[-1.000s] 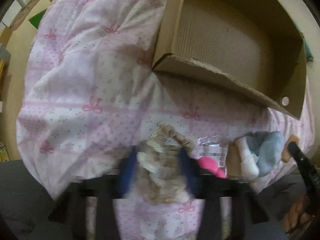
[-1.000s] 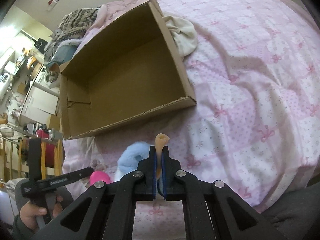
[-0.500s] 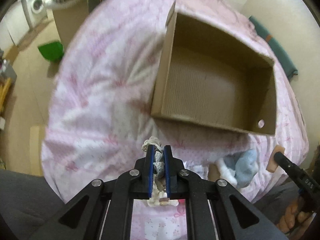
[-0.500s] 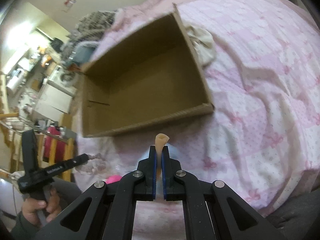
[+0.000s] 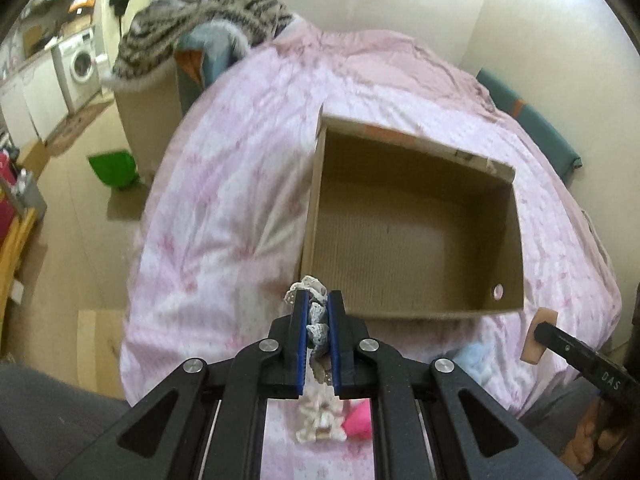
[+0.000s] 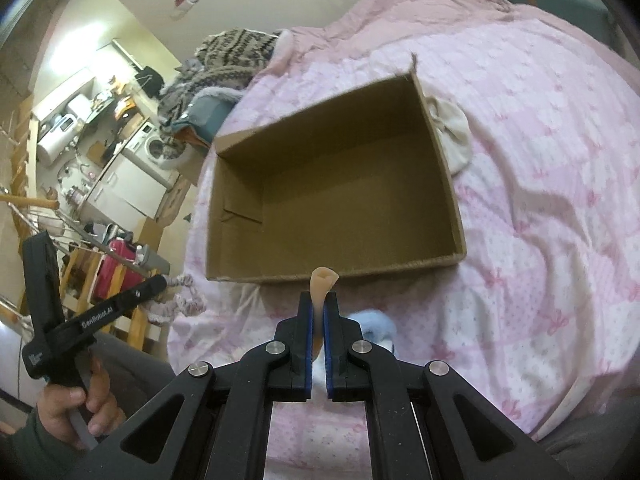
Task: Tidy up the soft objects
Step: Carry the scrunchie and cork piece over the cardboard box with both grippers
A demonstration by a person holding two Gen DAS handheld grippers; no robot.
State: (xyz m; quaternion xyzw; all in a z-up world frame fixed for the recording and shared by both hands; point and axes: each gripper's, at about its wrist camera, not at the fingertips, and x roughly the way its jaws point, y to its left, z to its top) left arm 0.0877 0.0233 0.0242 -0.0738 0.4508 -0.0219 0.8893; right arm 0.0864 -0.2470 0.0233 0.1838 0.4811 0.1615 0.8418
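Observation:
An empty open cardboard box (image 5: 412, 232) (image 6: 336, 184) lies on the pink bow-print bedspread (image 5: 224, 216). My left gripper (image 5: 318, 300) is shut on a beige lace cloth (image 5: 312, 312), held up just before the box's near wall; the cloth hangs below the fingers. My right gripper (image 6: 318, 304) is shut on a small tan soft piece (image 6: 322, 286), held up before the box's near wall. The left gripper with the lace cloth (image 6: 180, 300) also shows in the right wrist view, the right one with its tan piece (image 5: 538, 334) in the left.
A light blue plush (image 5: 476, 362) (image 6: 376, 322) and a pink item (image 5: 358, 420) lie on the bedspread below the grippers. A cream cloth (image 6: 450, 136) lies beside the box's right wall. Patterned blankets (image 5: 200, 32) are piled at the bed's far end. Floor and furniture lie left.
My left gripper shut on the lace cloth and lifted it off the bed toward the box. My right gripper rose with the tan piece, nearer the box.

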